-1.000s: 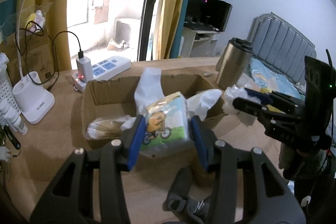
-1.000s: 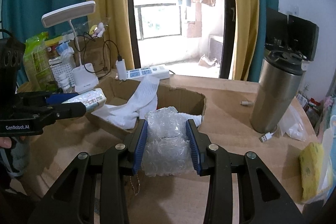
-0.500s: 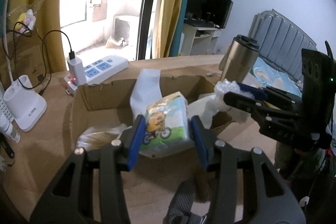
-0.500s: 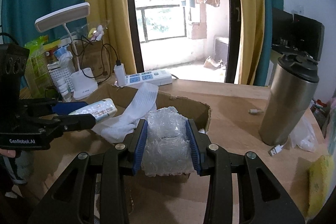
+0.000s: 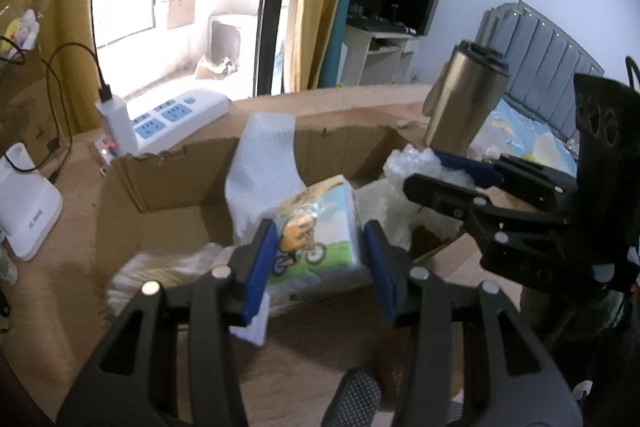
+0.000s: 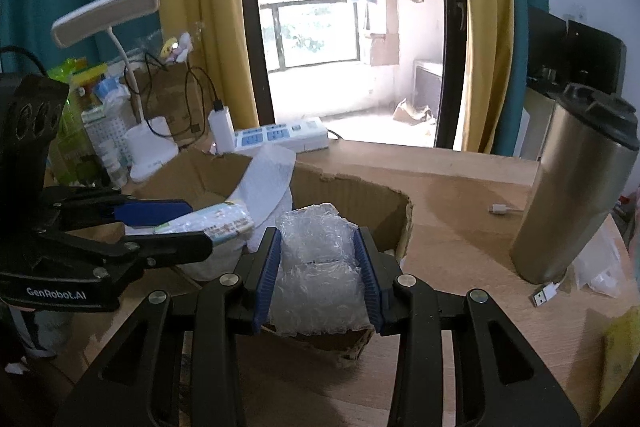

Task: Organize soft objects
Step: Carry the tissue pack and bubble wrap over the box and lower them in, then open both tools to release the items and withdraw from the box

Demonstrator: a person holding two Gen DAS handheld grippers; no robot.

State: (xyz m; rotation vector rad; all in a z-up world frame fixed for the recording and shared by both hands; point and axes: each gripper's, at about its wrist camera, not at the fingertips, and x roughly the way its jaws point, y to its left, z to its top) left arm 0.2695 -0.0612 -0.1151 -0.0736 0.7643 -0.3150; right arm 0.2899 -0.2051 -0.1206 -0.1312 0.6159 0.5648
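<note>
My left gripper (image 5: 318, 259) is shut on a tissue pack (image 5: 316, 231) printed with a cartoon cyclist, held over the near wall of an open cardboard box (image 5: 168, 183). My right gripper (image 6: 318, 267) is shut on a wad of bubble wrap (image 6: 318, 267), held over the box's right end (image 6: 360, 195). A white sock (image 5: 264, 167) hangs over the box's far wall, and more white soft items lie inside. Each gripper shows in the other's view: the left gripper (image 6: 192, 223) with the pack and the right gripper (image 5: 424, 171) with the wrap.
A steel tumbler (image 6: 576, 195) stands right of the box. A white power strip (image 6: 280, 137) with a charger and a desk lamp base (image 6: 152, 147) stand behind it. A USB plug (image 6: 546, 293) and a yellow sponge (image 6: 620, 351) lie at the right.
Both grippers have moved forward over the box with their loads. The right gripper has come closer to the left one above the box's right end.
</note>
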